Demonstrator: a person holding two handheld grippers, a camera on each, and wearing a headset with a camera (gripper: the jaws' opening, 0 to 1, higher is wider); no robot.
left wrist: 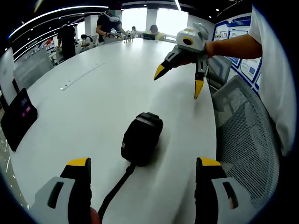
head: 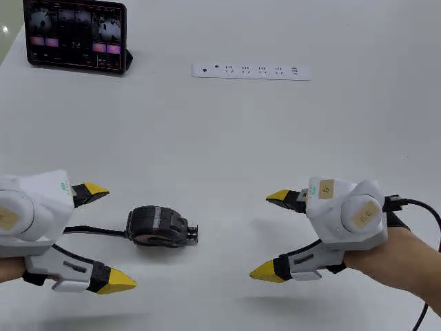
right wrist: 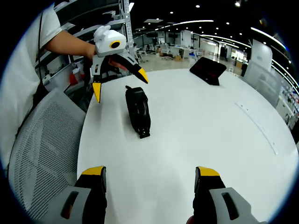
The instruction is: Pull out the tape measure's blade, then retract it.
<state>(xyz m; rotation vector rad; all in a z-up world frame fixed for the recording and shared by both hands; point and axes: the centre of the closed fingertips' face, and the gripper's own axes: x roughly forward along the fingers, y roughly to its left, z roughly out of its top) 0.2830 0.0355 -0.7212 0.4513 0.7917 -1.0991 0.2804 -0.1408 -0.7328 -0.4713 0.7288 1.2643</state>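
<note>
tape measure (head: 160, 226) between grippers, jaws apart

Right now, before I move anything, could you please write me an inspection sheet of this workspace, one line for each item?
Surface: white table, plain, no marks seen.
Job's things: black tape measure lies on the table between the grippers, nearer the left one; blade not pulled out.
Clutter: tablet propped at the far left, screen lit; white power strip at the far side.
Grippers: left gripper open, holds nothing; right gripper open, holds nothing.
Cables: black cord runs from the tape measure toward the left gripper; black cable behind the right gripper.
Surroundings: mesh chair beside the table; people at the table's far end.
</note>
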